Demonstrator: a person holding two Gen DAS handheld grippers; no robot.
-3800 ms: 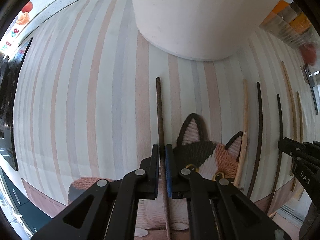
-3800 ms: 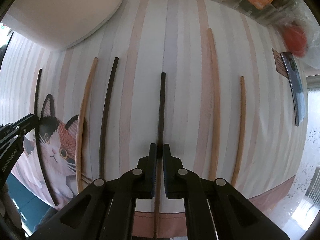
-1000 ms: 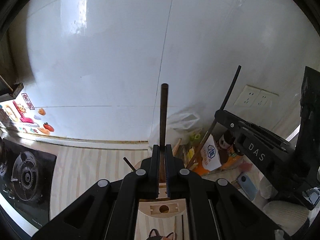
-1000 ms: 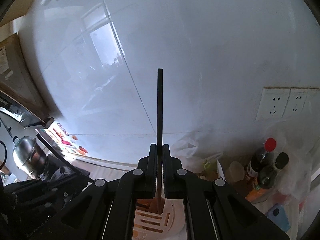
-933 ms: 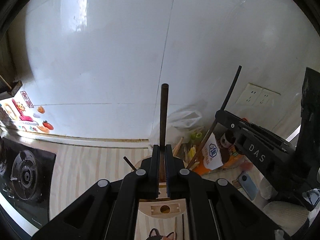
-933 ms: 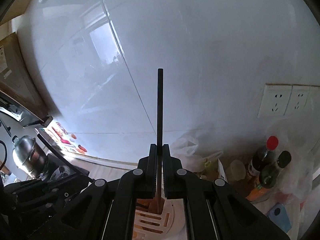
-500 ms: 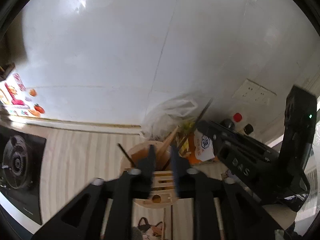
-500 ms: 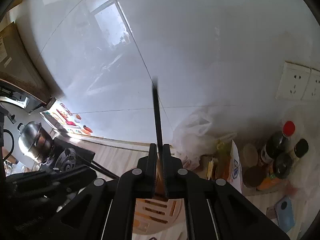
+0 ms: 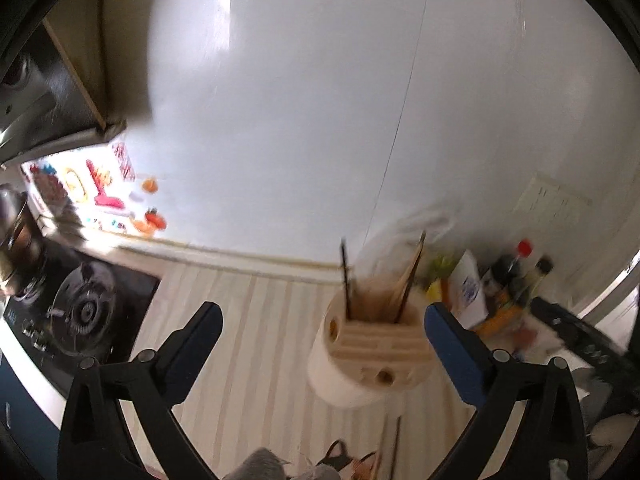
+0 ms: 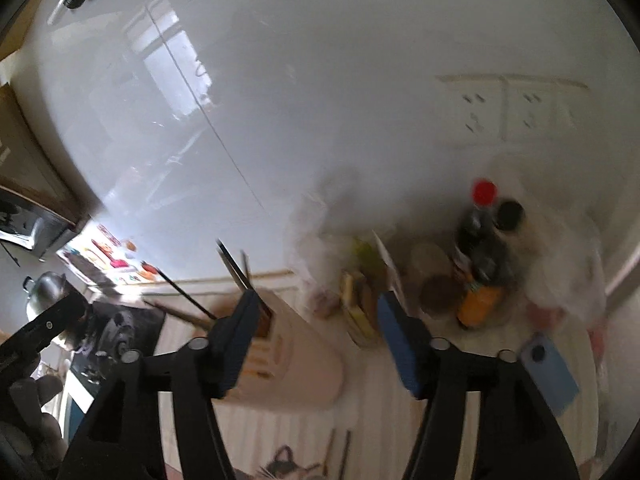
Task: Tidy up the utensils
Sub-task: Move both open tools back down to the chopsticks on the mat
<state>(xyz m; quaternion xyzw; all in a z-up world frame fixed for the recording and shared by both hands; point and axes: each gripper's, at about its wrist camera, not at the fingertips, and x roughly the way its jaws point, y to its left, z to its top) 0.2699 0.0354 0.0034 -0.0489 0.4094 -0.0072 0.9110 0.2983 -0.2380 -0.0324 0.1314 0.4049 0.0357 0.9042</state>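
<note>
A white cylindrical utensil holder (image 9: 370,354) with a slotted wooden top stands on the striped mat; it also shows in the right wrist view (image 10: 296,364). Several dark and light chopsticks (image 9: 404,276) stand in it, leaning apart (image 10: 232,268). My left gripper (image 9: 320,332) is open and empty, its jaws wide on either side of the holder in the image. My right gripper (image 10: 316,328) is open and empty, just right of the holder. A few more chopsticks (image 9: 394,444) lie on the mat near the cat picture (image 10: 286,464).
A gas stove (image 9: 84,312) sits at the left. Sauce bottles (image 10: 480,248), packets (image 10: 360,304) and a plastic bag crowd the back right by the wall. A blue phone (image 10: 550,376) lies at the right. The white tiled wall (image 9: 360,100) is close behind.
Both grippers held a dark chopstick upright over the holder; both have opened and let go. The chopsticks now stand in the holder, and both grippers have pulled back.
</note>
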